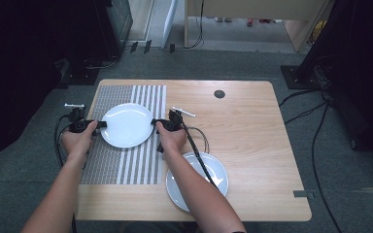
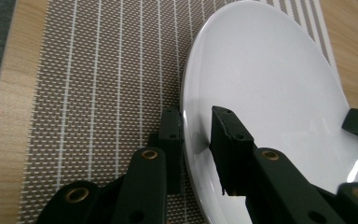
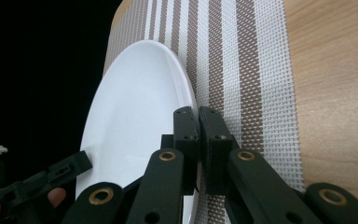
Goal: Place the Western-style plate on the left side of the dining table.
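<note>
Both forearms come in low, over a second plate (image 1: 218, 171) sitting at the table's (image 1: 252, 131) near edge under the right arm. Each hand carries a gripper to the white plate (image 1: 126, 124) on the striped mat (image 1: 108, 165), one at either side. On the plate's left rim the left gripper (image 1: 98, 125) has its jaws set astride the edge with a gap showing on the upper side, so they are not fully pressed. Across from it, the right gripper (image 1: 154, 123) pinches the opposite rim, jaws squeezed tight on the thin edge. That plate looks tilted against the mat in the gripper views. No writing or brand can be read anywhere.
</note>
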{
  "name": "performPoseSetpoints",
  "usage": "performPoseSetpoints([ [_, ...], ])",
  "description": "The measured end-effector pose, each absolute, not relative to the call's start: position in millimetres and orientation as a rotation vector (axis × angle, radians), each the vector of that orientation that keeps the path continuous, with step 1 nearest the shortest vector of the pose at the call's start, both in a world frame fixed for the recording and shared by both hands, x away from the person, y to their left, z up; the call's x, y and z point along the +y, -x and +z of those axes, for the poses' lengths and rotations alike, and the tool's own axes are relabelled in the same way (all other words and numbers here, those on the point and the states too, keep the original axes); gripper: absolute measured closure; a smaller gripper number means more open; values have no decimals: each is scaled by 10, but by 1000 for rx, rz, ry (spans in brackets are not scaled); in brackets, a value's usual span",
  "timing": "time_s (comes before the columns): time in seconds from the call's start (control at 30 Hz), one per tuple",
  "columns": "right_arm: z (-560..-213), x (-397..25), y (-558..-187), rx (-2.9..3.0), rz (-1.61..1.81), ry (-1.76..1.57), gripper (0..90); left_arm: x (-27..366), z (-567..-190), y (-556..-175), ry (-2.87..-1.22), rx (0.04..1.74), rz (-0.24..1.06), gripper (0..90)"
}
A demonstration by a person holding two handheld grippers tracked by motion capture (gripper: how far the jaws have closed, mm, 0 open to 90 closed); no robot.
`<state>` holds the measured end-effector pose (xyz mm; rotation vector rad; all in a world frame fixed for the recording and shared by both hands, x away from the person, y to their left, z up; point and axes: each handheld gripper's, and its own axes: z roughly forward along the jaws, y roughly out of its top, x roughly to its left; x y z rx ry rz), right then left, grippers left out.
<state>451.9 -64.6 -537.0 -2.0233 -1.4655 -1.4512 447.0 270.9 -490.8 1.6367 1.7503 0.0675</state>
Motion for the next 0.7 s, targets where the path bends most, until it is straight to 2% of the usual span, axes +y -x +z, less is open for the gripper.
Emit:
performPoseSetpoints([
  [0.07,-5373,-645,-4527,-1460,-1453,2012,870,2703,-4924,-4476,-1646,1748,79,723],
  [0.13,-5378,-643,-4538,-1460,-1474,1981,812,2683,-4938,-4478,-1650,1740,96,674],
  [0.2,-5379,-644,-4543,-1477,-1486,1961,791,2667,-4949,-4480,-1643,1721,113,586],
  [0.4,-5335,-709,-4557,-1516,-1535,1953,650,2671,-4888,-4440,-1593,1683,244,466],
  [0.53,-5293,-738,-4556,-1593,-1568,1945,549,2674,-4867,-4389,-1568,1663,315,421],
  [0.7,-5224,-756,-4540,-1676,-1612,1928,497,2642,-4866,-4320,-1550,1697,365,354],
])
